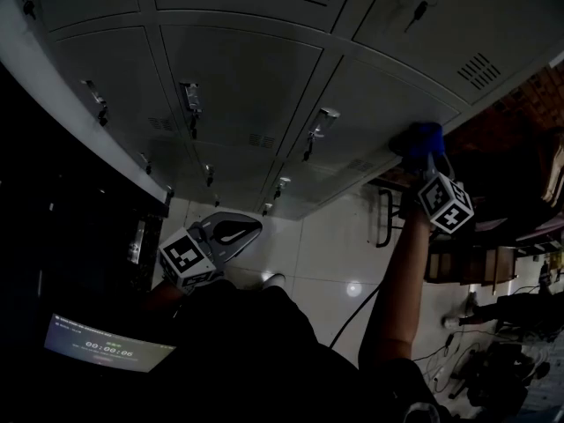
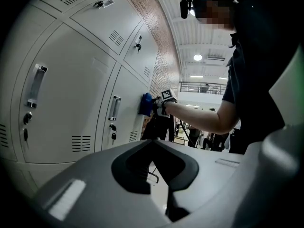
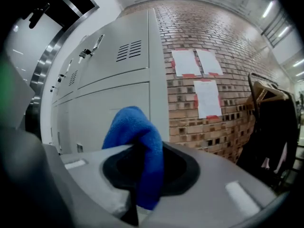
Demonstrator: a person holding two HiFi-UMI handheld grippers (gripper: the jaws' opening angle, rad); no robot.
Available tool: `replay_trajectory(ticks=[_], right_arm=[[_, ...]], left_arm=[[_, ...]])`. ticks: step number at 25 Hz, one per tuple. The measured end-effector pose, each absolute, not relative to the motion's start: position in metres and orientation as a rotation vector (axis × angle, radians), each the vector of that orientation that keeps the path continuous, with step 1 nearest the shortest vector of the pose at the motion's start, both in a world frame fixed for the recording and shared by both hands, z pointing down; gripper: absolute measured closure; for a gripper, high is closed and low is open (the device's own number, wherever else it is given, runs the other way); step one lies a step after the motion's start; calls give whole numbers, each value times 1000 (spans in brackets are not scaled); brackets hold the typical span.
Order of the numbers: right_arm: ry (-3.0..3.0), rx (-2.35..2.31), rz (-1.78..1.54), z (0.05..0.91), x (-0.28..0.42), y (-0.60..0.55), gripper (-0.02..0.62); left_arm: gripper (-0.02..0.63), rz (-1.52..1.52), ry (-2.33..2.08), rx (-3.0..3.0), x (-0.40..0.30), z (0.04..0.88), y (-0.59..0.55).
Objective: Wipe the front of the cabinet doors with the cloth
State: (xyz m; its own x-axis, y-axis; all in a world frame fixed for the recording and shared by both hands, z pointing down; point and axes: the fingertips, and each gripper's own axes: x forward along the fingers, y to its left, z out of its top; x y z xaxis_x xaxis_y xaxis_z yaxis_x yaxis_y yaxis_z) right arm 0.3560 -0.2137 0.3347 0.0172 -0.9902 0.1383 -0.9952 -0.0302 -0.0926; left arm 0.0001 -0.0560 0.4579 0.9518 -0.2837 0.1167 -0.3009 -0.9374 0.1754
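Cabinet doors (image 1: pixel 247 69) run across the upper part of the head view, with the floor (image 1: pixel 326 254) below them. Right gripper (image 1: pixel 425 159) stands at the cabinet's right end. The cloth (image 1: pixel 421 137) sits between its jaws and touches a door front. Left gripper (image 1: pixel 238 229) sits lower and to the left, well apart from the doors, over the floor. Brick wall (image 3: pixel 223 94) stands just beside the cabinet's end, on its right, and carries paper sheets (image 3: pixel 197 63). Screen (image 1: pixel 106 351) lies below and left of the left gripper.
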Motion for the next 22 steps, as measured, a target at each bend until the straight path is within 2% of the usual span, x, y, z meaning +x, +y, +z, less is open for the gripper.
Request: replay_trajectory(ticks=[5,10,22], right_arm=[[-2101,2282,266,338,382,-207,526],[-2100,2243,203,339,368,-196,526],[-2460,1822,295,385,182,-218,526]], left_arm=[[605,144,-409,2918,6,458,-52],[604,137,-422,2908,4,456,-53],[606,104,-454,2888,-8,459,-57]])
